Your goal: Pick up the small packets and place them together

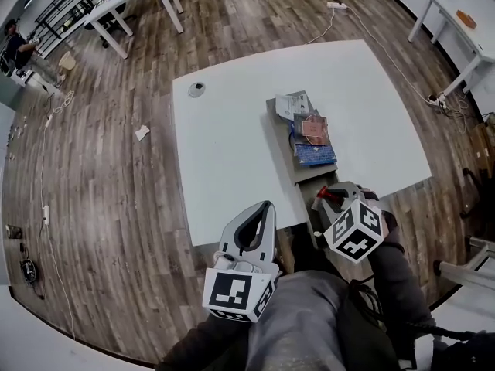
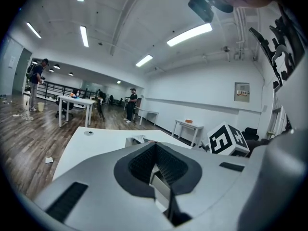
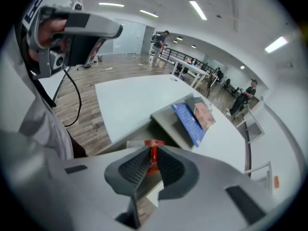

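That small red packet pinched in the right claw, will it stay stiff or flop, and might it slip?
The small red packet looks thin and flat, so it is probably light and floppy. The right claw pinches it between ribbed pads, so slipping seems unlikely, though hard squeezing might crease it.

White square surface (image 1: 232, 130), standing on wood-plank floor (image 1: 100, 192). Directly on it: long grey tray (image 1: 280, 141), running from mid-surface to the near edge, and a small round grey disc (image 1: 196, 89) near the far left corner, well apart from the tray. In tray, far to near: white packet (image 1: 291, 105), pinkish packet (image 1: 314, 128), blue packet (image 1: 315, 154), the pinkish one partly over the blue.
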The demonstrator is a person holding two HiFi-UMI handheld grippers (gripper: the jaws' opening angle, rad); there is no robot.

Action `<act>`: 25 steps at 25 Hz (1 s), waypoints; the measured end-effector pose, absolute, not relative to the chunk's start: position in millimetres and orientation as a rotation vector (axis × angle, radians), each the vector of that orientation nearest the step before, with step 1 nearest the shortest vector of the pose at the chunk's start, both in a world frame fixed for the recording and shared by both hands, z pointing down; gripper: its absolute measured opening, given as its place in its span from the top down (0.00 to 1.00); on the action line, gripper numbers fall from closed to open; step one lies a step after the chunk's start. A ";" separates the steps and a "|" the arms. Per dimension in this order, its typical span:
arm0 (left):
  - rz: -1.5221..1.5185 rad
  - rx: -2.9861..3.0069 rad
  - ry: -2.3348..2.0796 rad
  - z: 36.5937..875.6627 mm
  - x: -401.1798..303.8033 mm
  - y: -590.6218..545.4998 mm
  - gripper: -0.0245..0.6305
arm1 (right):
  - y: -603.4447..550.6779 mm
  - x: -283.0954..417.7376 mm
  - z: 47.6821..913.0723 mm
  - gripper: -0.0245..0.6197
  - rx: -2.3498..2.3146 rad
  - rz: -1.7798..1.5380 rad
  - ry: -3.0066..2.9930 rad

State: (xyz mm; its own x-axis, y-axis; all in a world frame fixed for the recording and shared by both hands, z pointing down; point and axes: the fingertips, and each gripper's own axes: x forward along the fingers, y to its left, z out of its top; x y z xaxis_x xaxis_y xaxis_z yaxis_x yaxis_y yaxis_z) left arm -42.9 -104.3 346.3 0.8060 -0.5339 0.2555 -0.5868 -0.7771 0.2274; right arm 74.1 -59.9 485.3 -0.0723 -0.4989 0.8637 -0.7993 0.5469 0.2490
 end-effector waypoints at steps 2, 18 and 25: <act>0.242 2.710 -0.855 341.2 -43.5 -102.2 0.97 | -63.4 73.2 470.4 0.88 1.126 0.334 -1.742; 0.218 2.627 -1.034 340.7 -52.5 -154.1 0.97 | -172.8 97.1 412.0 0.88 1.188 0.126 -1.799; 0.251 2.571 -1.064 357.2 -49.9 -163.8 0.97 | -190.0 97.5 435.7 0.88 1.111 0.149 -1.806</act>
State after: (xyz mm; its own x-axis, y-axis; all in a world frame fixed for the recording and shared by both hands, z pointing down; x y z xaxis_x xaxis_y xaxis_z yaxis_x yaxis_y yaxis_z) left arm -49.9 -163.8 357.2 0.7028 -0.6496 0.2900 -0.7107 -0.6588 0.2468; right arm 97.5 -190.0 435.7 -0.1094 -0.6184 0.7782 -0.7377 0.5752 0.3534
